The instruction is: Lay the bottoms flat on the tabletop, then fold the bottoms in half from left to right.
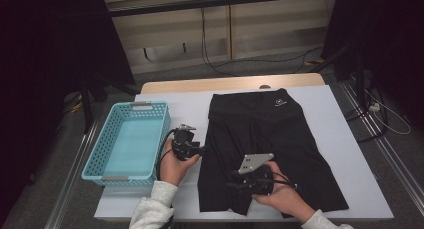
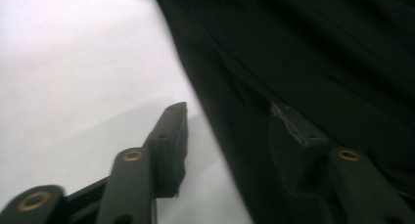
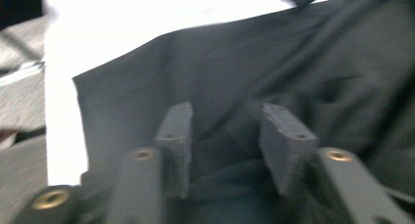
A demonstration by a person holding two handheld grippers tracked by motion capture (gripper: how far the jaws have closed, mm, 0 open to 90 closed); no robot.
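Black shorts point(image 1: 265, 149) flat on bench point(image 1: 345, 119).
Left hand-held gripper point(image 2: 230, 131) straddles the shorts' edge, right hand-held gripper point(image 3: 225, 131) over fabric (both parted, gripping nothing).

One pair of black shorts point(image 1: 270, 149), one blue basket point(image 1: 95, 161), two grippers.

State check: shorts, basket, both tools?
black shorts: spread flat on the white sheet, waistband at the far end, unfolded.
blue basket: upright, left of the shorts, nothing in it.
left tool: open, astride the shorts' left edge, one jaw over the sheet, one over fabric.
right tool: open over the fabric near the hem, gripping nothing.
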